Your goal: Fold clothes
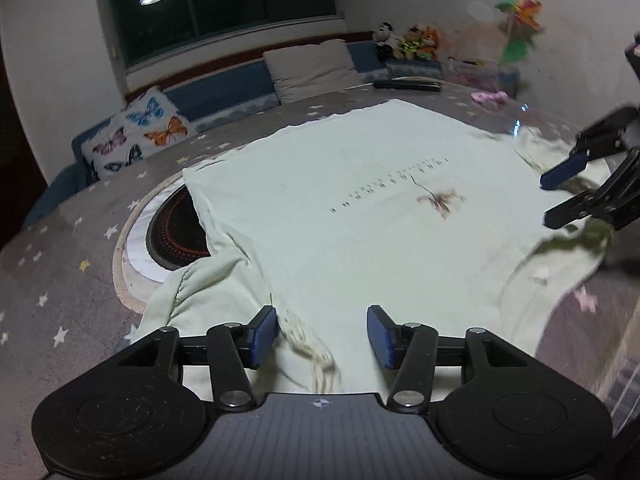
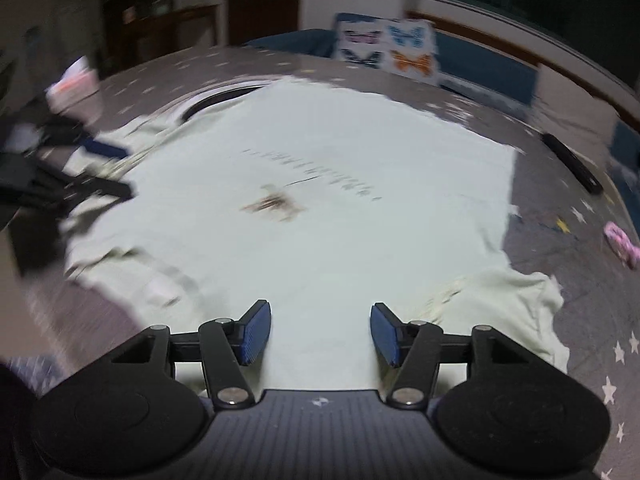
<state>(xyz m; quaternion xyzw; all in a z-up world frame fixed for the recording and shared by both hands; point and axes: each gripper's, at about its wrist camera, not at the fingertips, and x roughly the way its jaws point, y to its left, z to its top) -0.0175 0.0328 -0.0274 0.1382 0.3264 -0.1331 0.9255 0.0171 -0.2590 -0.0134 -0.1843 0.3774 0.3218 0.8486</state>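
A pale green T-shirt with a small brown print and a line of text lies spread flat on a grey star-patterned cloth. My left gripper stands open over the shirt's near edge, beside a crumpled sleeve, with nothing between its blue pads. The right gripper shows at the far right of the left wrist view, open above the shirt's other side. In the blurred right wrist view the shirt fills the middle. There my right gripper is open over its near edge, next to a sleeve. The left gripper appears at the left.
A round black cooktop sits partly under the shirt's corner. A dark remote and a pink item lie on the cloth beyond the shirt. Cushions, a pillow and stuffed toys line a bench under a dark window.
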